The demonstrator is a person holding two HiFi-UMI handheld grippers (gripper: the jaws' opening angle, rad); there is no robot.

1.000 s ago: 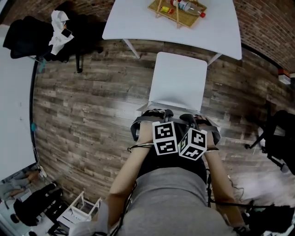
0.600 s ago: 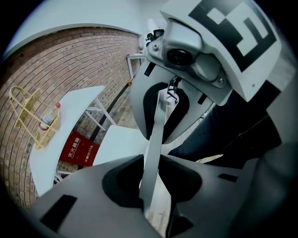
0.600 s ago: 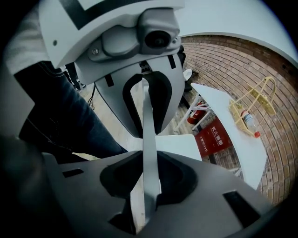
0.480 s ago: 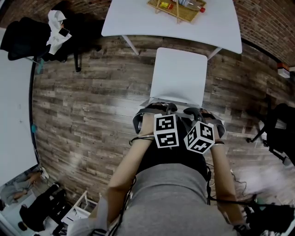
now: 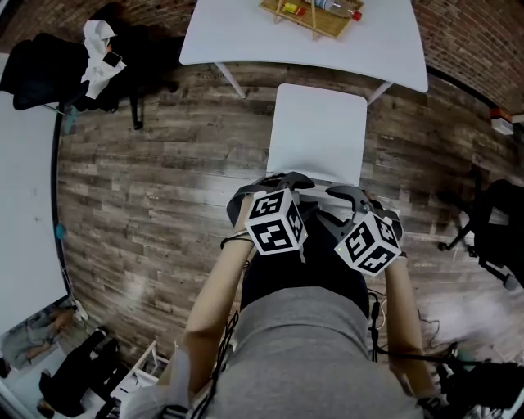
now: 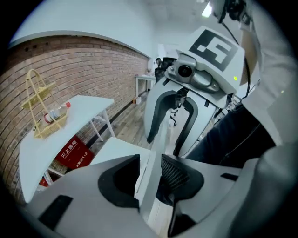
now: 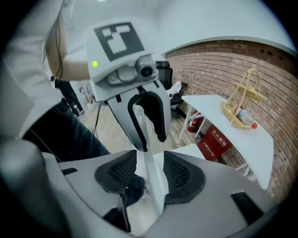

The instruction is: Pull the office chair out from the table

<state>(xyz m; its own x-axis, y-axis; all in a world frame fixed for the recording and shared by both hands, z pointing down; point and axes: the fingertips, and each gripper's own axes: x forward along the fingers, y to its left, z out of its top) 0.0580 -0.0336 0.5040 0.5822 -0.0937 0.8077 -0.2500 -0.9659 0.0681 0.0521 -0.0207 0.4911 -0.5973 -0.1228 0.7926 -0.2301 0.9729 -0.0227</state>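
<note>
The white chair (image 5: pixel 318 135) stands just clear of the white table (image 5: pixel 246 37), its seat facing me. Both grippers sit over the backrest's top edge (image 5: pixel 316 180). My left gripper (image 5: pixel 274 183) has the thin white backrest edge (image 6: pixel 148 186) between its pads, and its jaws are opening. My right gripper (image 5: pixel 348 195) straddles the same edge (image 7: pixel 152 179), with a gap on each side as its jaws open. The left gripper view shows the left gripper (image 6: pixel 149 169) low in the frame with the right one facing it. The right gripper view shows the right gripper (image 7: pixel 149 169) likewise.
A wicker basket (image 5: pixel 315 12) with a bottle rests on the table. A black chair draped with clothes (image 5: pixel 74 57) stands at the far left, another black chair (image 5: pixel 491 229) at the right. A white tabletop (image 5: pixel 24 188) runs along the left. A red box (image 7: pixel 216 139) sits under the table.
Both grippers have lifted and tilted back, and their marker cubes have drawn apart. Both pairs of jaws have spread off the backrest edge. The chair has stayed where it was.
</note>
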